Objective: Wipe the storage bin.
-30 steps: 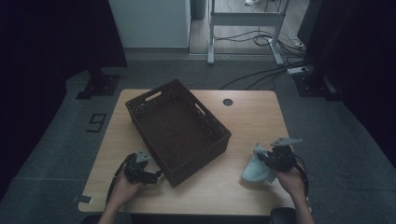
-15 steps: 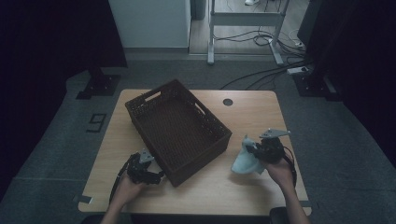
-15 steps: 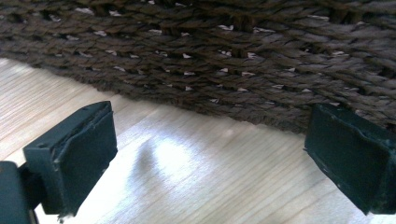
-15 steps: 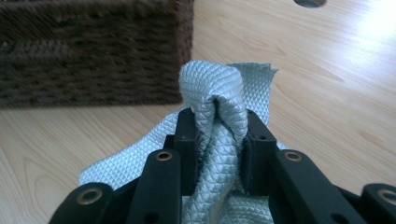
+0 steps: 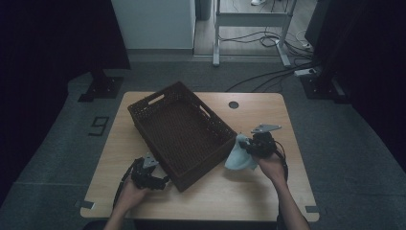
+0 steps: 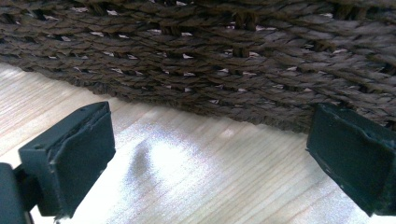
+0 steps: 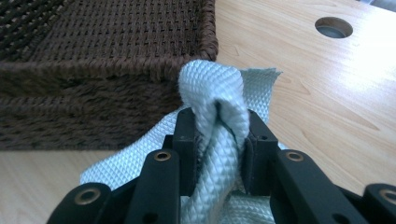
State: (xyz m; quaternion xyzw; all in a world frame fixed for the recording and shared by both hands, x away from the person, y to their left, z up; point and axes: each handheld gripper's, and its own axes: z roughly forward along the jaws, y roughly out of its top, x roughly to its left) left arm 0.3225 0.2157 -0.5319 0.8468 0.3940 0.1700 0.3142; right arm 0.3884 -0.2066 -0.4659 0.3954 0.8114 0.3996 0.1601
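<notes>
The right gripper [image 5: 250, 145] is clamped on a fold of the pale cloth [image 5: 238, 158], which bunches up between its jaws in the right gripper view [image 7: 219, 116]. The cloth hangs just beside the basket [image 5: 179, 132], at the basket's near right wall, with its lower part draped toward the table [image 5: 239, 196]. The left gripper [image 5: 160, 179] rests at the basket's near corner; in the left gripper view its jaws stand wide apart with nothing between them, close to the woven wall [image 6: 224, 60].

The step in hand looks like carrying the cloth over the rim to drop it in the basket. To do that well, the right gripper should lift enough that the trailing cloth clears the wall rather than catching on the weave, then travel over the middle of the basket before letting go, so no corner hangs outside. The left gripper is well placed to steady the basket against any drag.

Compared with a second ago, the right gripper and cloth have come in from near the table's right edge toward the basket and now sit next to its wall. The left gripper and the basket are where they were.
</notes>
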